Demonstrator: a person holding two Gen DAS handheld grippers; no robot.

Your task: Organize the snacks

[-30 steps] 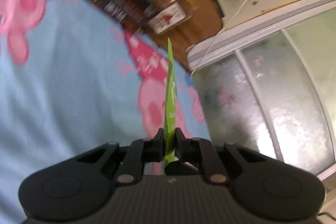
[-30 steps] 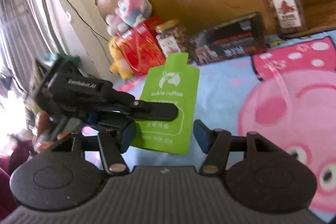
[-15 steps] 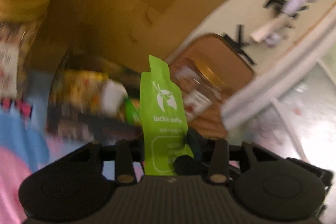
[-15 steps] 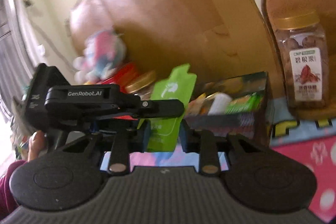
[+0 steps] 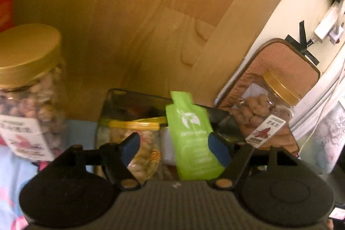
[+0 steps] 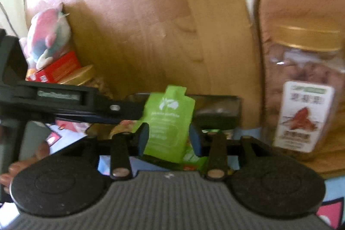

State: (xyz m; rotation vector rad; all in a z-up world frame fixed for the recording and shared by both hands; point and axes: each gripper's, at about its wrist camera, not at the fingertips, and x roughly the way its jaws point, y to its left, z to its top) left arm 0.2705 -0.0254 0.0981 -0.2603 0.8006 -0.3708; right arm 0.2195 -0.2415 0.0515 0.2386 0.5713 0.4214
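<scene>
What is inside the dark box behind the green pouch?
Inside the dark box, a bag of nuts with a yellow strip and a white item show. The green pouch and the left gripper, jaws opening, cover the rest.

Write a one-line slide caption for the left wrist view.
Left gripper, jaws opening, around a green coffee sachet above the dark snack box.

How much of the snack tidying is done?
Some snacks already sit in the black box. The green pouch is right at it, between the left gripper and right gripper, both jaws opening. Gold-lidded jars stand outside; maybe they are left.
</scene>
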